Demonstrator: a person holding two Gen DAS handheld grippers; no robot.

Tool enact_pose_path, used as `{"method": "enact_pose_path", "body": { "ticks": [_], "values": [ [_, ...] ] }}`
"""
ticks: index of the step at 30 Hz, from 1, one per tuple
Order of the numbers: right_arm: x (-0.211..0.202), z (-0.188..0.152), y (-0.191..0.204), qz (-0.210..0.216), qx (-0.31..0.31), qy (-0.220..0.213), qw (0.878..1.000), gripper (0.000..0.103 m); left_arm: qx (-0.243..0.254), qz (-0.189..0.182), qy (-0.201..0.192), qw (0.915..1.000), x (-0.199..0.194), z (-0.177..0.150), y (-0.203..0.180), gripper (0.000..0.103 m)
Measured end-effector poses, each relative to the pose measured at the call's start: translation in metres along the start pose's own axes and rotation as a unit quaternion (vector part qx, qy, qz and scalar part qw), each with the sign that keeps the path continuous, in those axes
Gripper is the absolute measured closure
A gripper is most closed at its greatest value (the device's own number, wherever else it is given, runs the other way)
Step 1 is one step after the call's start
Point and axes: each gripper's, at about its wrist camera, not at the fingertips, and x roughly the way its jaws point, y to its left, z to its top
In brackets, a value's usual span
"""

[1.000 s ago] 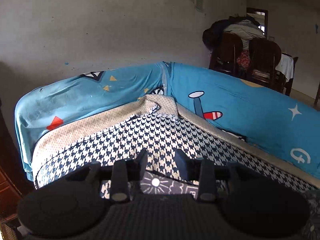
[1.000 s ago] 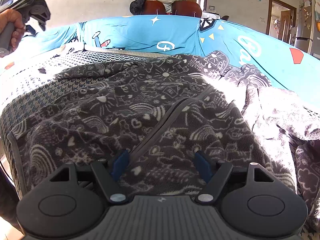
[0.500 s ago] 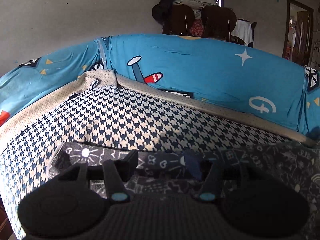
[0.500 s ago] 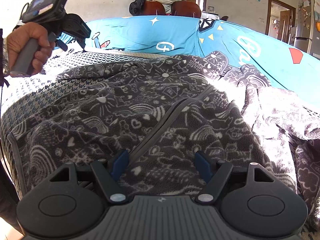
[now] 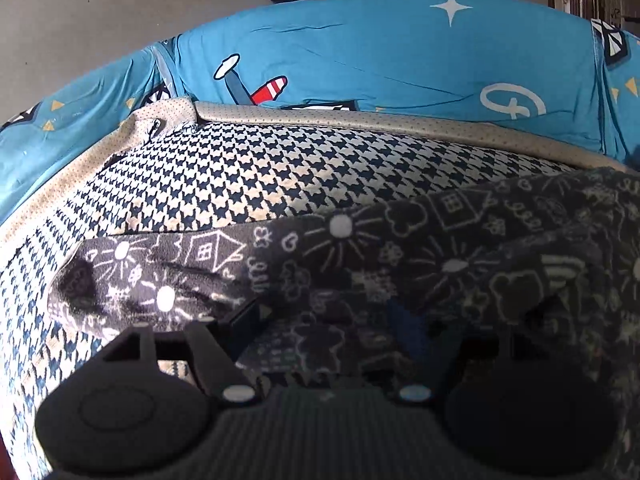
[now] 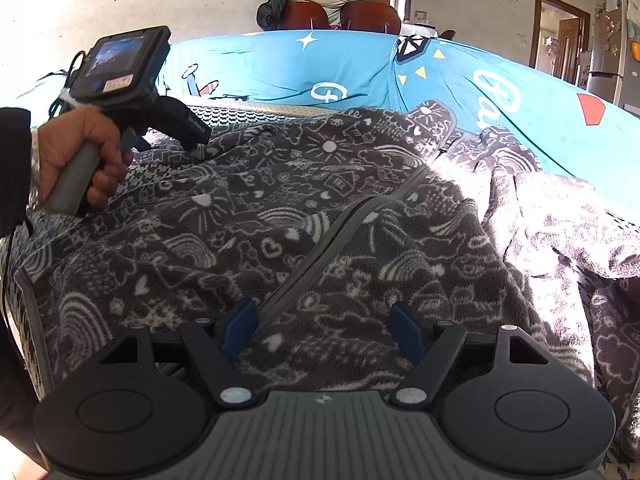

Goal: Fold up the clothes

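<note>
Both cameras sit low over the sofa seat, facing its blue backrest point(image 5: 400, 52). The left wrist view is close above the patterned fleece garment point(image 5: 400, 256) at its sleeve end, toward the backrest's left corner. The right wrist view looks from the seat's front edge across the same garment point(image 6: 320, 208) and takes in the left gripper point(image 6: 196, 128) near that backrest.

We see bare houndstooth cushion point(image 5: 248, 176) open toward 11 o'clock of the left gripper point(image 5: 328, 328). The blue-covered backrest point(image 5: 400, 52) walls off 12 o'clock. The fleece garment point(image 6: 320, 208) fills everything ahead of the right gripper point(image 6: 324, 328).
</note>
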Motion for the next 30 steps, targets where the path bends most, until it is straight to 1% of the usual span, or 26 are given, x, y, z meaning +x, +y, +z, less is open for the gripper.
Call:
{"method": "enact_pose_path", "body": {
  "ticks": [1,3,4,7,9,12,15,17,19,21,28,30],
  "values": [
    [0.000,0.000,0.000,-0.002,0.000,0.001,1.000,0.028,0.007,0.005,-0.001,1.0000,-0.002,-0.002,-0.001,0.029],
    [0.001,0.001,0.001,-0.005,0.001,0.003,1.000,0.026,0.013,0.016,0.003,0.9998,-0.006,-0.003,-0.002,0.023],
    [0.002,0.001,0.001,-0.006,0.002,0.005,1.000,0.026,0.014,0.021,0.005,0.9997,-0.007,-0.003,-0.002,0.022],
    [0.002,0.002,0.001,-0.008,0.005,0.008,1.000,0.025,0.009,0.029,0.005,0.9995,-0.015,-0.004,-0.001,0.022],
    [0.002,0.003,0.000,-0.008,0.006,0.010,1.000,0.025,0.007,0.030,-0.002,0.9995,-0.023,-0.004,-0.002,0.023],
    [0.003,0.004,0.001,-0.008,0.008,0.012,1.000,0.025,0.000,0.016,-0.028,0.9995,-0.040,-0.006,-0.006,0.023],
    [0.003,0.004,0.001,-0.009,0.008,0.013,1.000,0.025,0.015,-0.002,-0.065,0.9978,-0.060,-0.005,-0.017,0.022],
    [0.003,0.004,0.002,-0.009,0.009,0.013,1.000,0.025,0.030,-0.023,-0.084,0.9957,-0.070,-0.006,-0.028,0.021],
    [0.003,0.004,0.002,-0.009,0.009,0.013,1.000,0.025,0.045,-0.052,-0.094,0.9932,-0.078,-0.009,-0.040,0.019],
    [0.002,0.004,0.002,-0.010,0.009,0.013,1.000,0.025,0.056,-0.061,-0.091,0.9923,-0.077,-0.014,-0.047,0.013],
    [-0.001,0.008,0.003,-0.013,0.003,0.018,1.000,0.025,0.092,-0.073,-0.068,0.9907,-0.063,-0.035,-0.069,0.010],
    [-0.004,0.010,0.003,-0.019,-0.001,0.019,1.000,0.026,0.102,-0.077,-0.062,0.9899,-0.059,-0.041,-0.075,0.005]
  ]
}}
